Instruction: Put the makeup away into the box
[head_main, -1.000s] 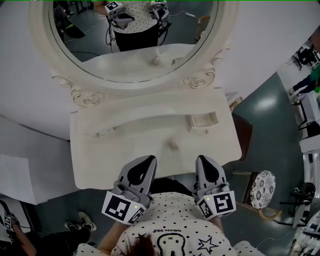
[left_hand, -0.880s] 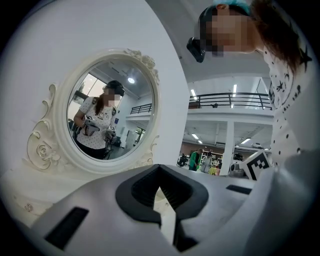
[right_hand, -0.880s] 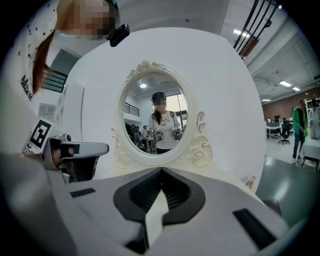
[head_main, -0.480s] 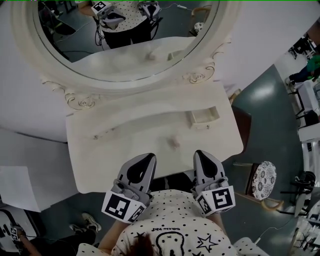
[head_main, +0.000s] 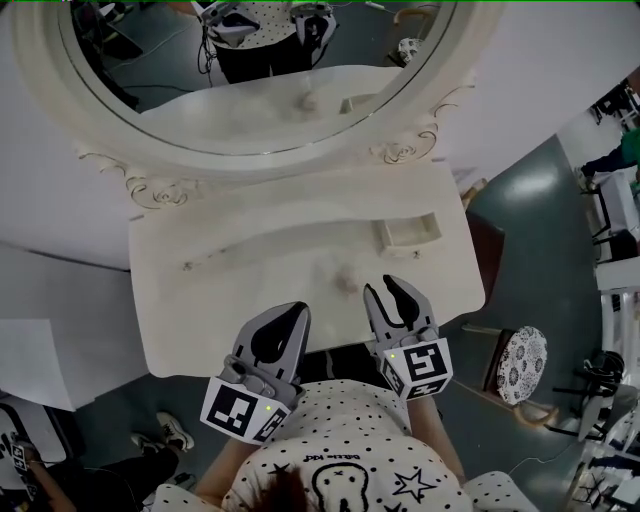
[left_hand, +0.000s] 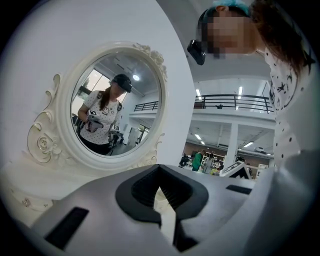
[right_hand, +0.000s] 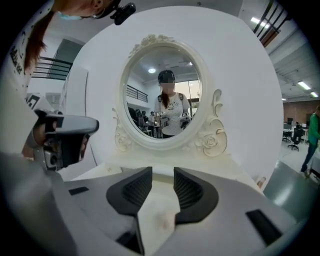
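A white vanity table (head_main: 220, 300) carries a small open white box (head_main: 408, 232) at its right. A small pale makeup item (head_main: 346, 279) lies near the front edge. My right gripper (head_main: 384, 288) reaches over that edge just right of the item; its jaws are opening and nothing is between the pads (right_hand: 134, 189). In the right gripper view the right gripper (right_hand: 163, 172) faces the mirror. My left gripper (head_main: 297, 312) hangs at the table's front edge, shut and empty. In the left gripper view the left gripper (left_hand: 159, 169) shows its pads meeting at the tips.
A large oval mirror (head_main: 250, 70) in a carved white frame rises behind the table and reflects the person and both grippers. A round patterned stool (head_main: 521, 364) stands on the teal floor to the right. Someone's shoe (head_main: 160, 435) shows at lower left.
My right gripper has moved forward and down over the table's front edge, and its jaws have parted. The left gripper has barely moved.
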